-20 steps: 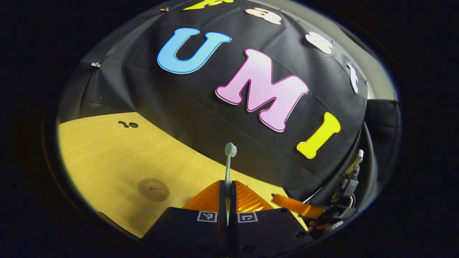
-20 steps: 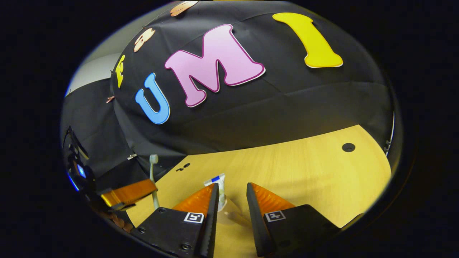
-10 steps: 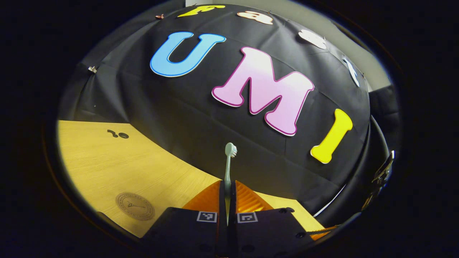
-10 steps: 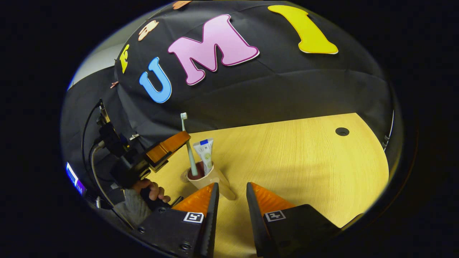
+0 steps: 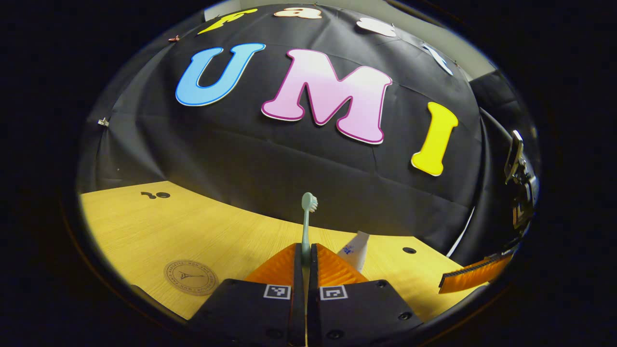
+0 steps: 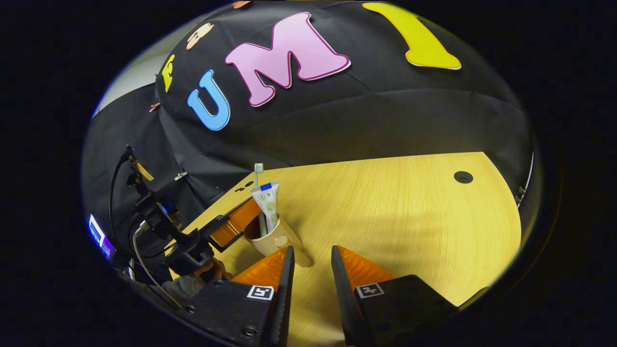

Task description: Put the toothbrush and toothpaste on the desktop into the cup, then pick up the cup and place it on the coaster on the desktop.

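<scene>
Over the cup point(image 6: 271, 239), left gripper point(image 5: 305, 250) has lowered the clamped toothbrush point(image 5: 307, 217) beside the toothpaste point(image 6: 267, 202); right gripper point(image 6: 311, 262) gapes empty, coaster point(image 5: 190, 277) waits.

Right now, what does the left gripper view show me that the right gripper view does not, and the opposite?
Left gripper view: the round coaster lying flat on the desktop, and, seen close, the left gripper shut on the toothbrush handle.
Right gripper view: the cup with toothbrush and toothpaste standing in it, the hand holding the left gripper, and the open right gripper just short of the cup.
Both: toothbrush, toothpaste, desktop, and the other gripper off to one side.
</scene>
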